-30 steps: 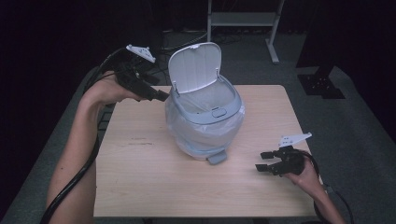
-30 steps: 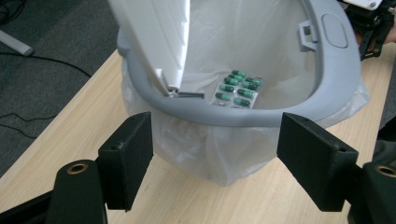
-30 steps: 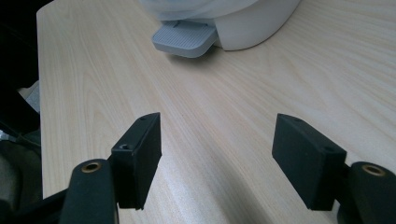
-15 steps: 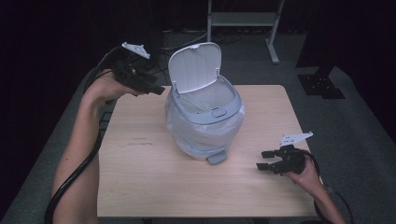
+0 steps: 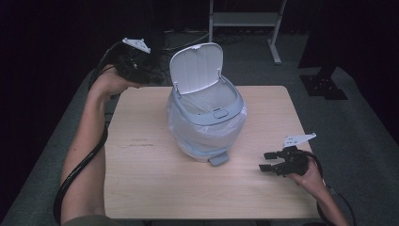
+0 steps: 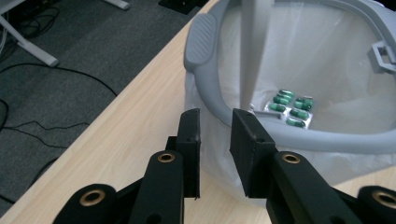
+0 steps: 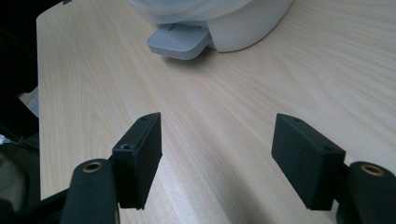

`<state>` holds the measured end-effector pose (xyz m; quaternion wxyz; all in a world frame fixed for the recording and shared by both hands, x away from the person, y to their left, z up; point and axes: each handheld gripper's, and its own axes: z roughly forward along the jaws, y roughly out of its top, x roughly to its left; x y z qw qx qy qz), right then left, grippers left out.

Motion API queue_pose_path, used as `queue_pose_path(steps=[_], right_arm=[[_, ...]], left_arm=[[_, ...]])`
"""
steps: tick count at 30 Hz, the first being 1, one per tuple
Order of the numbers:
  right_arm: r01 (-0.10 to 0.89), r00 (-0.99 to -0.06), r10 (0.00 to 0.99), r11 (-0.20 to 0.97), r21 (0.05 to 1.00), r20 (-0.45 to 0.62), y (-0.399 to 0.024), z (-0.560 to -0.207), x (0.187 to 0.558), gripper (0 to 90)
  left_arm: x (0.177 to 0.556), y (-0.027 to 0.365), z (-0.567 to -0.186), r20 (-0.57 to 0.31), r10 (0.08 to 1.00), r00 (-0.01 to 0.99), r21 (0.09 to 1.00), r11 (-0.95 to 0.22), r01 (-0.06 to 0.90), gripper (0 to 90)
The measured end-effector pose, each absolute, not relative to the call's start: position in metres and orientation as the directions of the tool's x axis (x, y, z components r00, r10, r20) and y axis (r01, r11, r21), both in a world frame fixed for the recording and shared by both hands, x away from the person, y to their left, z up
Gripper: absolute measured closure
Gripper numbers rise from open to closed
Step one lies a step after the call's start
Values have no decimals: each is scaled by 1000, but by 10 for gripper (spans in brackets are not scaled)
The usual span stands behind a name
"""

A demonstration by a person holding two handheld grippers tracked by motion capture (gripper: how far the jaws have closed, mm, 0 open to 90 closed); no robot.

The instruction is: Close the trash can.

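Bin: small pedal bin (image 5: 207, 125) stands near the middle of the wooden table (image 5: 141, 188), its white lid (image 5: 196, 67) swung up and standing open at the back.
Bin liner: a pale plastic bag (image 6: 327, 60) lines the inside and hangs over the outside below the grey rim (image 6: 205, 56).
Bin contents: a blister pack of green capsules (image 6: 289, 108) lies at the bottom of the liner, seen in the left gripper view.
Pedal: the grey foot pedal (image 7: 180, 41) juts from the base on the person's side, resting on the tabletop.
Left gripper: the left gripper (image 5: 153, 77) is held above the far left corner of the table, just beside the open lid; its jaws have just been closing and now stand a narrow gap apart, with nothing between them and the bin rim just beyond their tips (image 6: 215, 135).
Right gripper: the right gripper (image 5: 269, 161) sits low over the table's near right part, apart from the bin and aimed toward the pedal; its jaws are spread wide over bare wood (image 7: 217, 154), gripping nothing.
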<state>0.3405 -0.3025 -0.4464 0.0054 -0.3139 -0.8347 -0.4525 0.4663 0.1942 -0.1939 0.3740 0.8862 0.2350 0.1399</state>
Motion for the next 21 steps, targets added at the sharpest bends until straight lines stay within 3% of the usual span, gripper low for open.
queue_pose_path(steps=[11,21], right_arm=[[541,-794,528,387,747,302,-303,-448,341,325],[546,-787,536,372,751,306,-308,-447,341,325]], left_arm=[[483,194,-190,68,521,851,737,-601,310,892],[494,185,-187,42,497,867,742,-596,306,900]])
